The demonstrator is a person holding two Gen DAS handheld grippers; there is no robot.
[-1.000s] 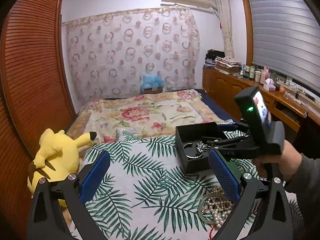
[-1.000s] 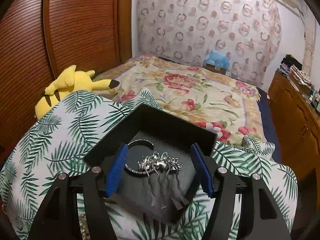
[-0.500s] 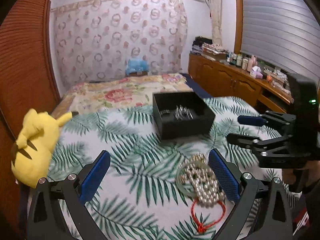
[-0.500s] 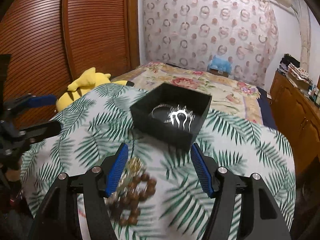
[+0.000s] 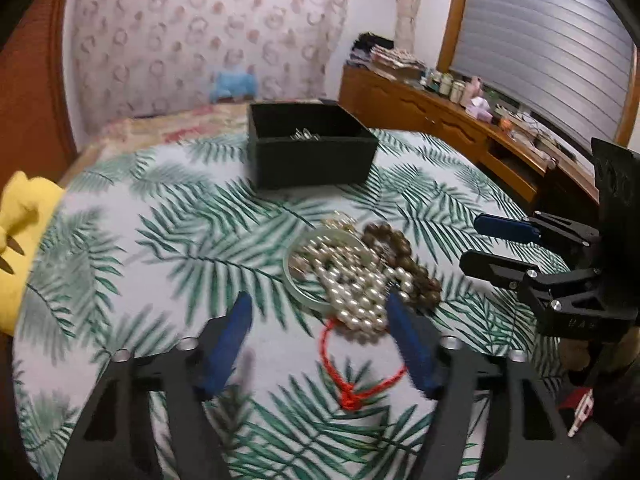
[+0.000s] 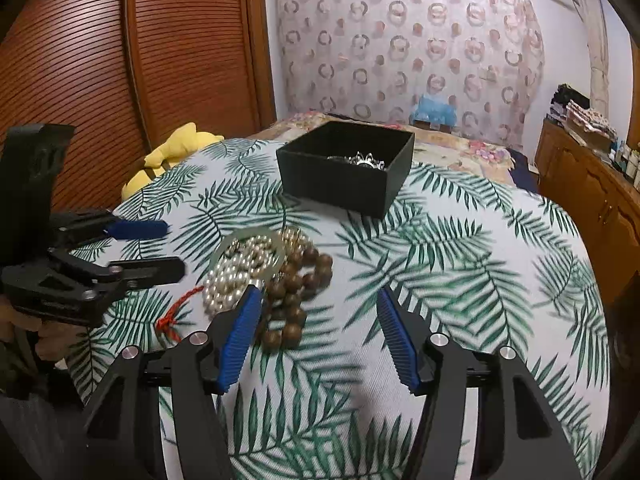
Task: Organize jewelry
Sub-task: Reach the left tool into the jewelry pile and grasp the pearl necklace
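A black open box [image 5: 310, 150] [image 6: 346, 168] stands at the far side of the palm-leaf cloth, with a silver comb and bangle inside. Nearer lies a jewelry heap: white pearl strand [image 5: 354, 284] [image 6: 236, 266], brown bead bracelet [image 5: 404, 256] [image 6: 298, 284], pale green bangle [image 5: 294, 280] and red cord [image 5: 352, 380] [image 6: 174, 314]. My left gripper [image 5: 320, 340] is open and empty just before the heap. My right gripper [image 6: 316, 332] is open and empty, its left finger beside the brown beads. Each gripper shows in the other's view, the right [image 5: 500, 244] and the left [image 6: 156, 248].
A yellow plush toy [image 5: 16, 240] [image 6: 172, 152] lies at the left edge of the cloth. A wooden dresser [image 5: 460, 128] with bottles runs along the right wall. Wooden louvred doors [image 6: 120, 80] stand on the left. A floral bedspread [image 6: 460, 148] lies beyond the box.
Both grippers have pulled back from the box and dropped lower toward the jewelry heap. The right gripper left the comb in the box. Both stay open.
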